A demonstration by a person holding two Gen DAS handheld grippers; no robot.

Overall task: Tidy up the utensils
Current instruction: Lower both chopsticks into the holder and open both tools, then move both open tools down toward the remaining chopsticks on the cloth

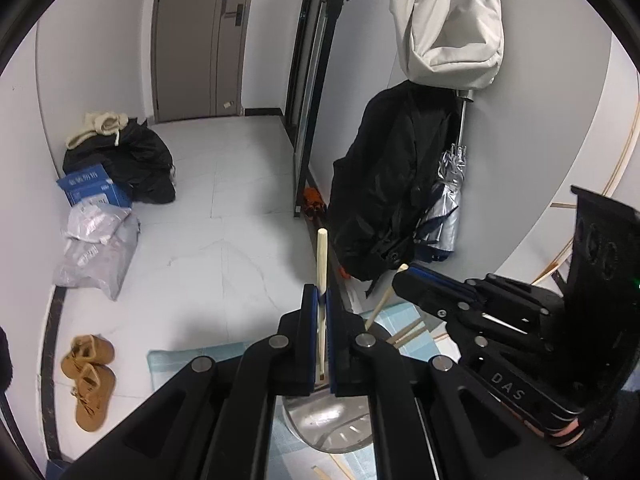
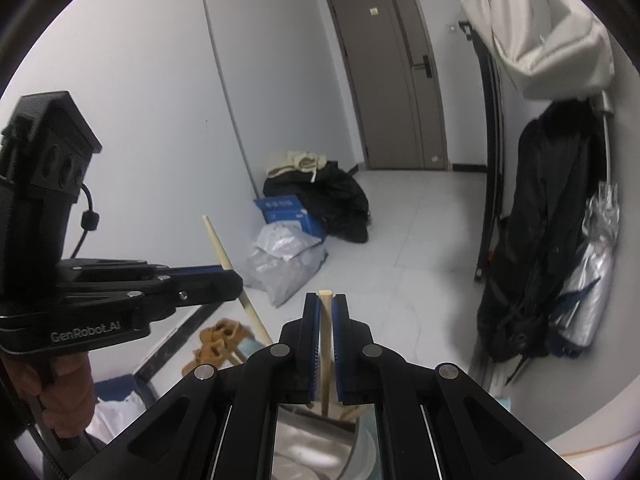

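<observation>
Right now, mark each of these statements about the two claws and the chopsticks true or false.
1. The left claw is shut on a wooden chopstick. True.
2. The right claw is open and empty. False: it grips its own chopstick.
3. Both chopsticks are held above a shiny metal holder. True.
4. A pair of tan boots stands on the floor. True.
5. The door at the end of the room is wide open. False: it is closed.
</observation>
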